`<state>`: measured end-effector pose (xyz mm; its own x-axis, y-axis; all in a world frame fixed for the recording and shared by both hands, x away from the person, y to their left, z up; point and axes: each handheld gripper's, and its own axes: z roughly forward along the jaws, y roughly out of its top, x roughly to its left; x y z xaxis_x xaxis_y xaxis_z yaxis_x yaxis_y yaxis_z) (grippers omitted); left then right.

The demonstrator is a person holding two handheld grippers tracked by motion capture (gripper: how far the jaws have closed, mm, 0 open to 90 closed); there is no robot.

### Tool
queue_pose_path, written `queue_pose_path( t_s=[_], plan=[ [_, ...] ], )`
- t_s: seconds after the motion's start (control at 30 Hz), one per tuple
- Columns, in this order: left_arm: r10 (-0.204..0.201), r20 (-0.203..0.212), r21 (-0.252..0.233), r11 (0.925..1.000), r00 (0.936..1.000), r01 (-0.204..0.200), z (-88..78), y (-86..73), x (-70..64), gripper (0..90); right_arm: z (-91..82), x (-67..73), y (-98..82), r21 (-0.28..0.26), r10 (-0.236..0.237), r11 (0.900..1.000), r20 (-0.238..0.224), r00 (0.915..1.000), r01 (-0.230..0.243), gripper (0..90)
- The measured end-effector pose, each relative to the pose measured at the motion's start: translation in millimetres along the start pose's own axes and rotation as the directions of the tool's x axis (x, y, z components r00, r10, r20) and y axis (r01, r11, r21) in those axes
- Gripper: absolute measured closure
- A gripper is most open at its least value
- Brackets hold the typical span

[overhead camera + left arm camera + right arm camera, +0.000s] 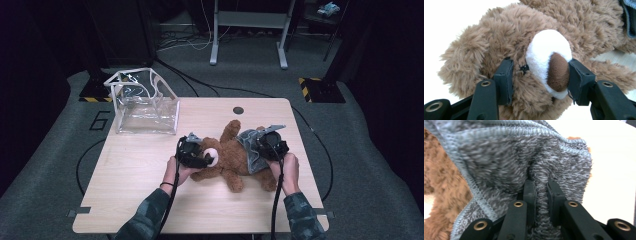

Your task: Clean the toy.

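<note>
A brown teddy bear (pixel 235 156) lies on its back in the middle of the wooden table (pixel 135 185), head toward the left. My left gripper (pixel 196 152) is shut on the bear's head (pixel 506 45); its pads press either side of the white muzzle (pixel 544 47) with the brown nose. A grey knitted garment (pixel 250 146) covers the bear's body. My right gripper (pixel 270 145) is shut on a pinched fold of that grey garment (pixel 524 155), beside the brown fur (pixel 439 185).
A clear plastic bag (pixel 142 102) with white trim stands open at the table's back left corner. A round dark hole (pixel 238 110) sits near the far edge. Metal stand legs (pixel 247 35) and cables lie on the floor behind.
</note>
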<state>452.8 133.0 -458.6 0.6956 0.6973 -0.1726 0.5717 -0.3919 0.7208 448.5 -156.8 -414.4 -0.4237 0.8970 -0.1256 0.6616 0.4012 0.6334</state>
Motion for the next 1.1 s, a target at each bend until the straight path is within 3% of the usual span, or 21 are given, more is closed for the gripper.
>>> queue_pose_path(
  t_s=[0.1, 0.17, 0.3, 0.47, 0.53, 0.6, 0.67, 0.8, 0.93, 1.0, 1.1],
  plan=[
    [-0.012, 0.003, -0.005, 0.9999, 0.9999, 0.012, 0.7, 0.2, 2.5, 45.4, -9.2, 1.1, 3.0, -0.035, 0.016, 0.999, -0.01, 0.9998, -0.017, 80.1],
    [-0.015, 0.006, 0.0, 0.9999, 0.9999, 0.015, 1.3, 1.1, 3.8, 45.4, -18.1, 9.5, 9.4, -0.071, 0.011, 0.997, -0.034, 0.9994, -0.013, 80.1],
    [-0.027, 0.014, 0.011, 0.9996, 0.9995, 0.027, 2.6, 4.2, 6.7, 45.4, -26.4, 36.3, 27.2, -0.126, -0.06, 0.991, -0.088, 0.9944, 0.048, 80.1],
    [-0.051, 0.038, 0.037, 0.9981, 0.998, 0.049, 3.6, 8.6, 12.6, 45.4, -4.1, 65.5, 41.5, -0.099, -0.133, 0.988, -0.131, 0.9824, 0.121, 80.0],
    [-0.059, 0.05, 0.043, 0.9975, 0.997, 0.057, 4.0, 9.8, 15.8, 45.4, 6.3, 68.9, 42.4, -0.071, -0.121, 0.991, -0.125, 0.9848, 0.113, 80.1],
    [-0.075, 0.057, 0.04, 0.9966, 0.9956, 0.073, 4.9, 10.0, 17.3, 45.4, 9.1, 67.0, 41.9, -0.069, -0.129, 0.99, -0.119, 0.9845, 0.121, 80.2],
    [-0.073, 0.062, 0.047, 0.9964, 0.9954, 0.07, 5.4, 11.0, 18.0, 45.3, 12.9, 54.6, 36.3, -0.065, -0.067, 0.996, -0.118, 0.9908, 0.059, 80.3],
    [-0.085, 0.059, 0.044, 0.9956, 0.9947, 0.082, 7.1, 12.8, 18.5, 45.4, 8.4, 30.2, 26.0, -0.056, -0.024, 0.998, -0.074, 0.9969, 0.02, 80.3],
    [-0.107, 0.066, 0.045, 0.9935, 0.992, 0.104, 8.5, 14.7, 20.5, 45.3, 7.8, 8.8, 16.4, -0.037, 0.024, 0.999, -0.031, 0.9992, -0.025, 80.3],
    [-0.099, 0.07, 0.061, 0.9936, 0.9925, 0.095, 8.1, 15.9, 22.5, 45.4, 6.5, -0.1, 12.4, -0.031, 0.061, 0.998, -0.026, 0.9978, -0.062, 80.3],
    [-0.11, 0.072, 0.059, 0.9926, 0.9913, 0.106, 8.5, 16.5, 24.1, 45.4, -2.8, -0.1, 11.8, -0.067, 0.079, 0.994, -0.027, 0.9965, -0.081, 80.3]
  ],
)
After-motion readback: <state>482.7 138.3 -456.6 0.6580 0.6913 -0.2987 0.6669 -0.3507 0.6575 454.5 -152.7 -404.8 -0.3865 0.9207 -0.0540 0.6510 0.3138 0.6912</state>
